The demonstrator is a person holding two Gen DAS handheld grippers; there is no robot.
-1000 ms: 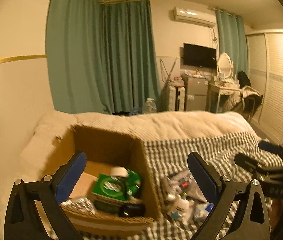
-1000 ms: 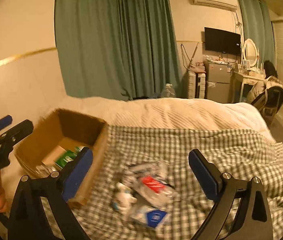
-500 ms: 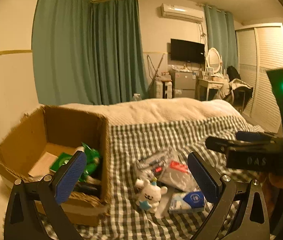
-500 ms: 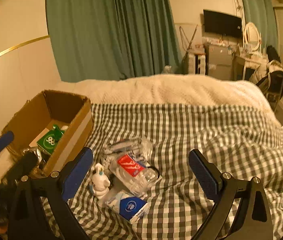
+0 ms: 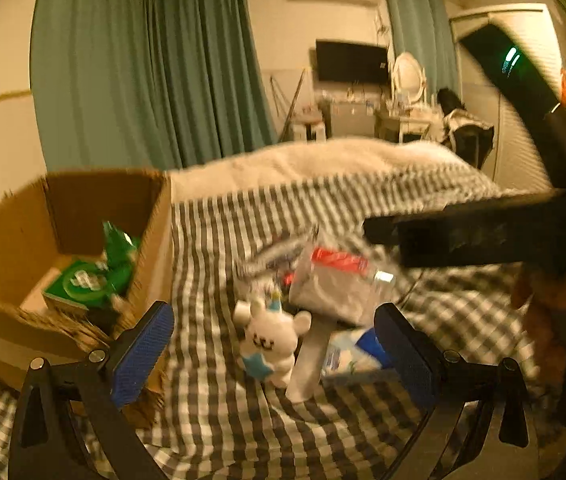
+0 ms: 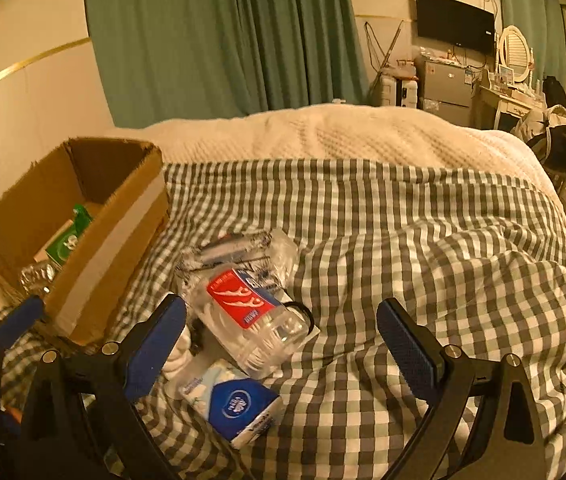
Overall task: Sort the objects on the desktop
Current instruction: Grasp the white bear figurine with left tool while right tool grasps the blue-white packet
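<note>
Left gripper (image 5: 273, 350): jaws spread wide, nothing in them, low over the checked blanket (image 6: 423, 240) on the bed.
Right gripper (image 6: 281, 344): jaws wide too, empty, hovering over the same heap.
Heap: white plush toy (image 5: 271, 340), clear swab tub (image 6: 251, 320) with a red label, blue tissue pack (image 6: 239, 404), a crinkly clear packet (image 6: 239, 248) behind them, all lying just right of the cardboard box (image 6: 95, 240).
Box: already holds a green pack (image 5: 87, 284) and a few other bits.
Key relation: the plush toy sits dead ahead between the left jaws, upright, with the box immediately to its left, so the left hand looks the nearer one for it.
Right-hand option: the swab tub lies on its side, long axis running away and to the left from the right jaws.
Poor view: the left camera is smeared, so what lies beneath the plush toy is unclear, perhaps a white tube.
Change: half a second ago both grippers were higher and further back; now they have dropped in close, and the right gripper crosses the left view much larger.
</note>
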